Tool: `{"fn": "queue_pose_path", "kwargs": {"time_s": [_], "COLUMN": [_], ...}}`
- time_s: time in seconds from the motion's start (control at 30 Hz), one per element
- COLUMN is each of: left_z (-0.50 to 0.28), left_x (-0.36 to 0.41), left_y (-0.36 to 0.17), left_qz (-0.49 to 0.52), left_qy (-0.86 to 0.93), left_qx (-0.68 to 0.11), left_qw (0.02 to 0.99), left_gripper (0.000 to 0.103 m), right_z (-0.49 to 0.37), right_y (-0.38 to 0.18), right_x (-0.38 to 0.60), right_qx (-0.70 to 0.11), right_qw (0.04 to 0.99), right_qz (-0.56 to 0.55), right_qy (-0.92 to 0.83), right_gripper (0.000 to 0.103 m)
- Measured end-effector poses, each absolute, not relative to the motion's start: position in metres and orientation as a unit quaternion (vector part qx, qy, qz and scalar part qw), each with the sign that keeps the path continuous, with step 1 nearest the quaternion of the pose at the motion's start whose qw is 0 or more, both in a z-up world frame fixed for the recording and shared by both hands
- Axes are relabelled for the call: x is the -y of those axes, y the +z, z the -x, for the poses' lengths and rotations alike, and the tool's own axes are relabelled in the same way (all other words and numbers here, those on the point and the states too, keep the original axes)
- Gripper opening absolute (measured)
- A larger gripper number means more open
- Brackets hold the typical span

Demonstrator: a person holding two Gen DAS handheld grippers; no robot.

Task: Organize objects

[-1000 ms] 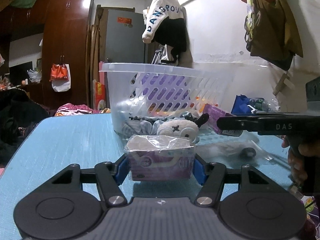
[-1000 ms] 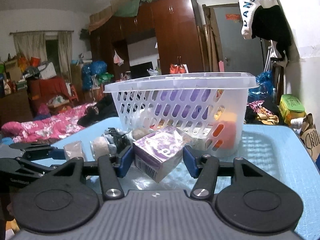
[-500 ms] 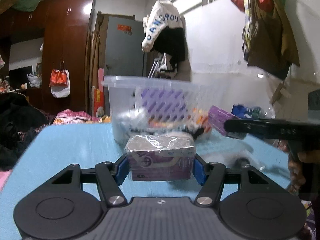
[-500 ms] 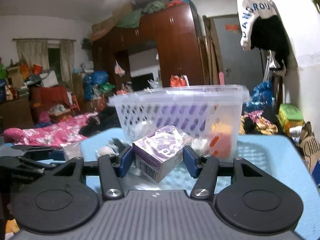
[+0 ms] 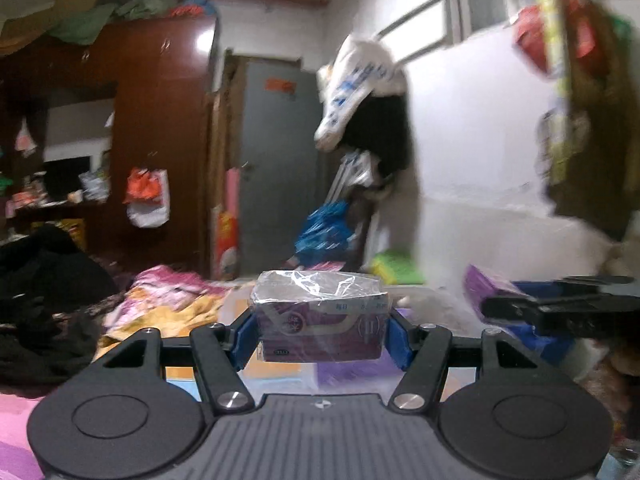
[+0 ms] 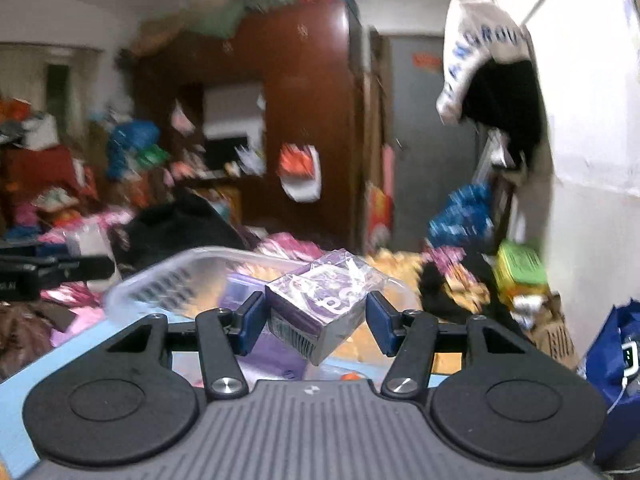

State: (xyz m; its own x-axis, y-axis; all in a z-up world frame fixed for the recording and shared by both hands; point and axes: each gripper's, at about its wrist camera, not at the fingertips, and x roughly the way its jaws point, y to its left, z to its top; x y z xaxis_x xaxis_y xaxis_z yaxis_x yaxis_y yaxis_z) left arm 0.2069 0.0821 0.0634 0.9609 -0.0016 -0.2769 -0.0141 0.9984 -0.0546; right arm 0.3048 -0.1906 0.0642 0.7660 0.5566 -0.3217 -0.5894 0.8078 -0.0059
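My left gripper (image 5: 320,332) is shut on a purple pack wrapped in clear plastic (image 5: 320,320), held level in the air. My right gripper (image 6: 316,322) is shut on a second purple wrapped pack (image 6: 320,304), tilted with one corner toward me. Both are raised above the white plastic basket, whose rim (image 6: 160,276) shows low in the right wrist view. The basket interior with purple and orange items lies under the right pack. In the left wrist view the right gripper (image 5: 560,310) and its purple pack (image 5: 486,288) show at the right.
The blue table edge (image 6: 24,388) shows at the lower left of the right wrist view. A blue bag (image 6: 616,364) stands at the right. A dark wardrobe (image 5: 160,140), a grey door (image 5: 280,160) and hanging clothes (image 5: 372,112) stand behind.
Both grippers have lifted with their packs from table height to above the basket's rim. The basket has dropped low in both views. The jaws have stayed shut.
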Motion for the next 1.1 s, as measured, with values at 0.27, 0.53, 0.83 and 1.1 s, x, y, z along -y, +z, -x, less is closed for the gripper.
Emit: {"fn": "queue_pose_path", "kwargs": {"time_s": [0.27, 0.53, 0.83, 1.1], "left_z": [-0.281, -0.264, -0.152, -0.137], "left_x": [-0.093, -0.1, -0.081, -0.049], "left_y": [0.05, 0.048, 0.009, -0.054], "left_qz": [0.026, 0.039, 0.052, 0.038], "left_qy": [0.02, 0.015, -0.047, -0.044], "left_qx": [-0.216, -0.173, -0.156, -0.235], "left_qw": [0.976, 0.984, 0.985, 0.97], "left_gripper": [0.066, 0.098, 0.098, 0.096], "right_z": [-0.345, -0.331, -0.237, -0.246], "right_y": [0.046, 0.049, 0.021, -0.042], "right_x": [0.159, 0.173, 0.228, 0.203], "right_qx": [-0.201, -0.159, -0.126, -0.236], "right_qw": [0.932, 0.942, 0.913, 0.872], "right_qz": [0.119, 0.105, 0.013, 0.051], "right_qy": [0.278, 0.277, 0.388, 0.426], "right_gripper": [0.058, 0.101, 0.103, 0.057]}}
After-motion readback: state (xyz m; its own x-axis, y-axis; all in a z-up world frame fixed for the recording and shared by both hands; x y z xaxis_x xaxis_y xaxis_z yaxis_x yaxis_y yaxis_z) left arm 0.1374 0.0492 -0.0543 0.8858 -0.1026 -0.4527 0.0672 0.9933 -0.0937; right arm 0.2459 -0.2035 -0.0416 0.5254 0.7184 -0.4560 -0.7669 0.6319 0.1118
